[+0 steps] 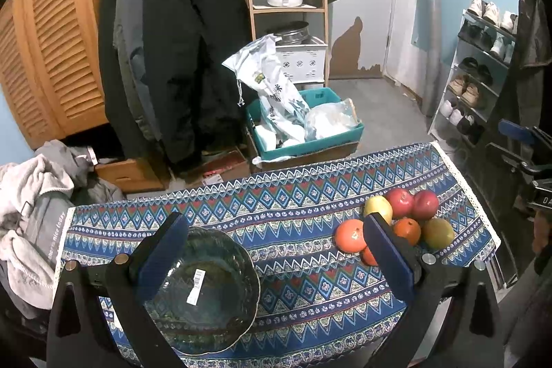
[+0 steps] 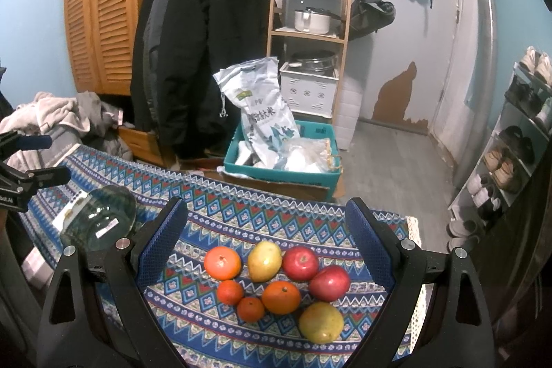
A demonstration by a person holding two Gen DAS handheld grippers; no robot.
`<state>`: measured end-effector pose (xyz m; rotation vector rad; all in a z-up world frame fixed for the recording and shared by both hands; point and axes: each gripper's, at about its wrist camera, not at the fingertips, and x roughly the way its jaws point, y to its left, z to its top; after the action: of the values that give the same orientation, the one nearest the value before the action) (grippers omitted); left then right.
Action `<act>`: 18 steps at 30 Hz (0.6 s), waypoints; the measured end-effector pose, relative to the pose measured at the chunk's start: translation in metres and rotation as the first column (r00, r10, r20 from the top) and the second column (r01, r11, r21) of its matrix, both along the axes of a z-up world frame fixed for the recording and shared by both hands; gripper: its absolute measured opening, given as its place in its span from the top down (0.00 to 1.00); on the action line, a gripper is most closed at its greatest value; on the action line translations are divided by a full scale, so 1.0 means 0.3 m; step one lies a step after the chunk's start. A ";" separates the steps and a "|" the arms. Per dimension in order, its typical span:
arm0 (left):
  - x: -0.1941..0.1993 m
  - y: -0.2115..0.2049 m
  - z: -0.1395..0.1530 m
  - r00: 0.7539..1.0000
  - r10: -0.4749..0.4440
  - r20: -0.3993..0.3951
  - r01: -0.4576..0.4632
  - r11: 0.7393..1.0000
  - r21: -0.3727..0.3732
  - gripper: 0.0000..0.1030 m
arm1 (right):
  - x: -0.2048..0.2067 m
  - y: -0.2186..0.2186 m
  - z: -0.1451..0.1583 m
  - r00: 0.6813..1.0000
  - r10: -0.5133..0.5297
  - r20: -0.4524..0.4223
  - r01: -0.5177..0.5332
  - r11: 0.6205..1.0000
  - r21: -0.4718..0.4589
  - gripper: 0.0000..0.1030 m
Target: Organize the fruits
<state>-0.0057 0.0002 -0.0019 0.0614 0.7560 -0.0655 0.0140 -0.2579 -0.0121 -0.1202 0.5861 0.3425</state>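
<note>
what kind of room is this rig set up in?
Most likely a home entryway or storage corner, not a lab. Coats hang on a rail beside a louvred wooden wardrobe, a shoe rack stands by the door, and the fruit sits on a patterned tablecloth.

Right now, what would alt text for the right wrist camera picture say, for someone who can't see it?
Eight fruits lie clustered on a blue patterned tablecloth, framed by the open fingers of the right hand-held gripper: four oranges, two red apples, two yellow-green fruits. An empty glass bowl sits to the left, with the left hand-held gripper at the edge.
</note>
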 end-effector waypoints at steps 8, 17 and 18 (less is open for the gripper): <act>-0.001 0.001 -0.002 1.000 0.000 -0.001 0.000 1.000 -0.001 0.01 | -0.019 0.039 0.008 1.000 0.002 0.000 -0.002 1.000 0.002 0.12; -0.007 -0.003 -0.006 1.000 0.000 -0.004 0.000 1.000 0.000 0.01 | -0.023 0.041 0.008 1.000 0.002 -0.001 -0.002 1.000 0.003 0.12; -0.007 -0.004 -0.006 1.000 -0.001 -0.004 0.001 1.000 -0.001 0.01 | -0.020 0.038 0.008 1.000 0.002 0.000 -0.002 1.000 0.002 0.12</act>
<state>-0.0079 -0.0009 -0.0036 0.0605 0.7601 -0.0670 0.0079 -0.2466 -0.0097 -0.1183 0.5852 0.3447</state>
